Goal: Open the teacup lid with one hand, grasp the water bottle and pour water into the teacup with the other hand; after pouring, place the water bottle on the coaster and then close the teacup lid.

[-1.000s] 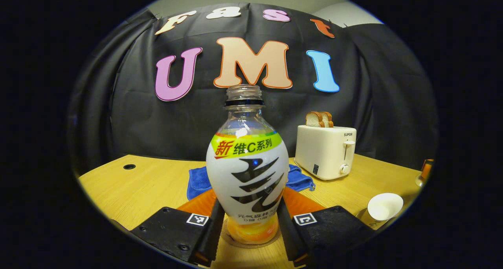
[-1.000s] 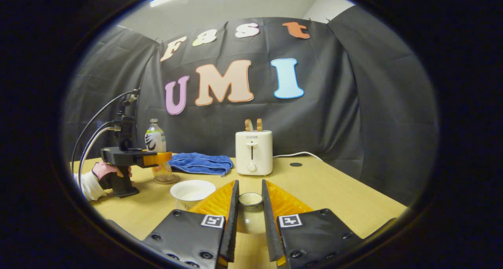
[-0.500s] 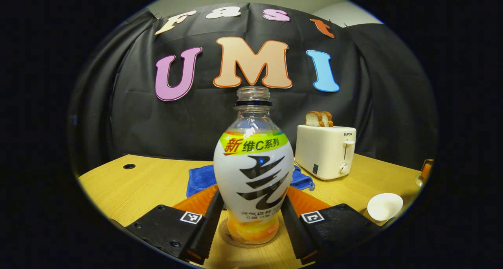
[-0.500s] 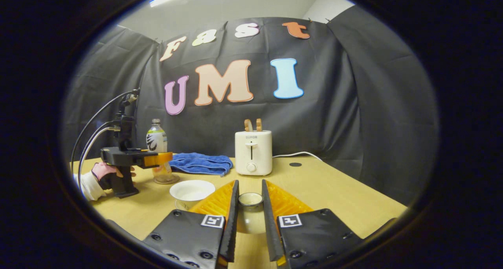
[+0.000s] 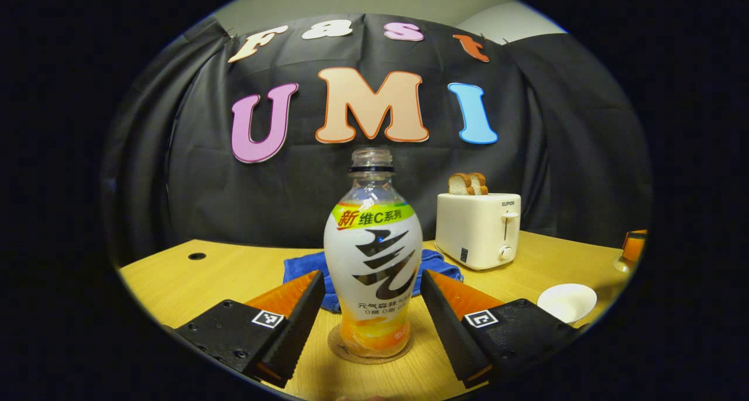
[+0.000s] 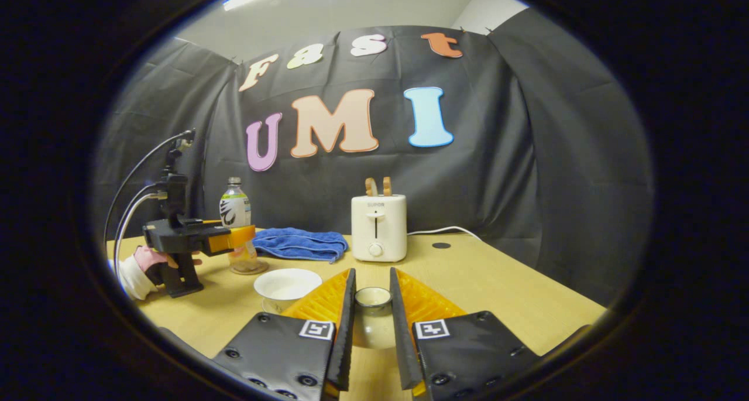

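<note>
Left tool (image 5: 371, 316) stands open, fingers clear of the bottle (image 5: 373, 260) upright on its coaster (image 5: 336, 347). Right tool (image 6: 368, 325) grips the lid (image 6: 373, 297); lower it squarely onto the teacup (image 6: 287, 284), near left.

The water bottle (image 5: 373, 260) is clear glossy plastic wrapped in a smooth printed film. The coaster (image 5: 336, 343) under it looks matt and brown. The desk (image 5: 210, 272) has a pale wood-grain surface with a low sheen. The towel (image 6: 298, 243) is soft blue cloth with a napped pile. The toaster (image 5: 478, 229) is smooth cream plastic. The teacup (image 6: 287, 285) is glossy white glazed ceramic. The left claw (image 5: 371, 319) has matt black housings, orange plastic fingers (image 5: 287, 292) and ribbed black pads.
</note>
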`<state>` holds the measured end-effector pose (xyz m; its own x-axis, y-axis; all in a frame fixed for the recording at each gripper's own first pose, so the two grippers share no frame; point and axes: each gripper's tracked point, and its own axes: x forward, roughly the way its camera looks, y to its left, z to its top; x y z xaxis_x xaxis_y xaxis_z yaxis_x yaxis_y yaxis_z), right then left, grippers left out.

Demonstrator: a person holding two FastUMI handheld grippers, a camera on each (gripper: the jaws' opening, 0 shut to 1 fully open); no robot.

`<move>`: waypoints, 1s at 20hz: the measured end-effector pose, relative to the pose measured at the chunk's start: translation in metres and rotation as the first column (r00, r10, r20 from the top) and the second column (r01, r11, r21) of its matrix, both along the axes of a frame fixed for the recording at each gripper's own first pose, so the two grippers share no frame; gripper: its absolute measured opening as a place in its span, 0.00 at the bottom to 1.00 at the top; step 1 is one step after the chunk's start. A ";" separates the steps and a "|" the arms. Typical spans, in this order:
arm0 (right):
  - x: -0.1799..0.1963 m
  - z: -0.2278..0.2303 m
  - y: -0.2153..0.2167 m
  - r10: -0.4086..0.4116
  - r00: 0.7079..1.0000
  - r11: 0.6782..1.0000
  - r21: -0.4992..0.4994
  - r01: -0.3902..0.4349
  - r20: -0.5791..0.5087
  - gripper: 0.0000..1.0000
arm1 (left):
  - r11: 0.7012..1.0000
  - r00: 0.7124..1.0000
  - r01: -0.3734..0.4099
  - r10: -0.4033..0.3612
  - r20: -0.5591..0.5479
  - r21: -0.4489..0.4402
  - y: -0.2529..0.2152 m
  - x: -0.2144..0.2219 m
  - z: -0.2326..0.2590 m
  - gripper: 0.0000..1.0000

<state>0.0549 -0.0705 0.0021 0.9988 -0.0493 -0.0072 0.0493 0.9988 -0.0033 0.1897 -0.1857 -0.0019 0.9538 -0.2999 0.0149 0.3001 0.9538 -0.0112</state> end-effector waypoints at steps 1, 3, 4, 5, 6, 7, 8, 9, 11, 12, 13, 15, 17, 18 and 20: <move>0.000 0.000 0.002 0.005 1.000 1.000 0.000 -0.005 0.000 0.36 | 1.000 1.000 -0.001 0.001 -0.012 0.008 0.001 -0.005 -0.002 0.95; 0.001 0.000 0.004 0.010 1.000 1.000 0.000 -0.010 0.001 0.36 | 1.000 1.000 -0.027 0.027 -0.004 0.003 0.007 -0.010 -0.001 0.95; 0.002 0.000 0.006 0.014 1.000 1.000 0.001 -0.014 0.001 0.36 | 0.999 0.999 -0.043 0.043 -0.006 0.004 0.011 -0.013 -0.002 0.95; 0.004 0.000 0.008 0.017 1.000 1.000 0.001 -0.017 0.000 0.36 | 0.998 0.998 -0.063 0.063 -0.009 0.005 0.016 -0.018 -0.002 0.95; 0.007 0.000 0.013 0.027 1.000 1.000 0.001 -0.027 0.000 0.36 | 0.997 0.997 -0.078 0.078 -0.006 0.004 0.020 -0.023 -0.002 0.95; 0.010 -0.001 0.019 0.039 0.999 0.999 0.002 -0.039 -0.001 0.36 | 0.996 0.996 -0.084 0.084 -0.006 0.006 0.024 -0.030 -0.001 0.95; 0.014 -0.002 0.025 0.049 0.999 0.999 0.002 -0.049 -0.002 0.36 | 0.997 0.997 -0.080 0.080 -0.003 0.003 0.025 -0.038 0.000 0.95; 0.020 -0.002 0.032 0.063 0.998 0.998 0.003 -0.063 -0.003 0.36 | 0.997 0.997 -0.073 0.073 0.002 0.005 0.027 -0.045 0.001 0.95; 0.029 -0.003 0.051 0.101 0.995 0.995 0.004 -0.101 -0.006 0.36 | 0.997 0.997 -0.075 0.075 -0.002 0.004 0.036 -0.059 -0.001 0.94; 0.035 -0.004 0.063 0.133 0.991 0.991 0.004 -0.133 -0.007 0.36 | 0.997 0.997 -0.079 0.079 0.000 0.003 0.041 -0.065 -0.001 0.95; 0.038 -0.003 0.076 0.166 0.986 0.986 0.004 -0.166 -0.010 0.36 | 0.997 0.997 -0.074 0.074 0.000 0.003 0.044 -0.072 0.000 0.96; 0.049 -0.005 0.091 0.202 0.979 0.979 0.004 -0.202 -0.014 0.36 | 0.998 0.998 -0.059 0.059 0.002 0.002 0.046 -0.084 0.000 0.95; 0.058 -0.008 0.103 0.225 0.974 0.974 0.007 -0.225 -0.025 0.36 | 0.998 0.998 -0.055 0.055 0.002 0.002 0.052 -0.095 0.000 0.95; 0.063 -0.009 0.109 0.241 0.970 0.971 0.007 -0.241 -0.035 0.36 | 0.999 0.999 -0.051 0.051 0.003 0.002 0.053 -0.099 0.000 0.95; 0.071 -0.016 0.117 0.265 0.961 0.964 0.006 -0.265 -0.074 0.36 | 0.999 0.999 -0.042 0.042 0.005 0.002 0.053 -0.104 0.000 0.95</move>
